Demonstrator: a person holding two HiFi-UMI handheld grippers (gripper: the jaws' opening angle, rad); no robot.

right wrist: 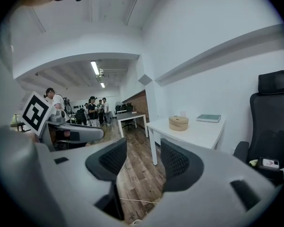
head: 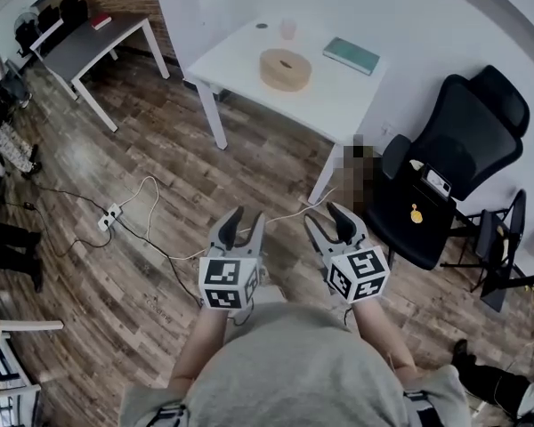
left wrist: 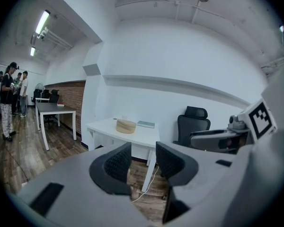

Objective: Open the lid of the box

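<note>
My left claw [head: 244,228] and right claw [head: 328,227] both stand apart and empty, well short of the round wooden box [head: 285,69] on the white table [head: 338,96]. Its lid [head: 285,60] looks light and stiff (likely a loose fit), so I'd pinch its rim.

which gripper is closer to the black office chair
Right. In the head view the right gripper is held just beside the black office chair, not touching it; the left gripper is on its far side, farther from the chair.
</note>
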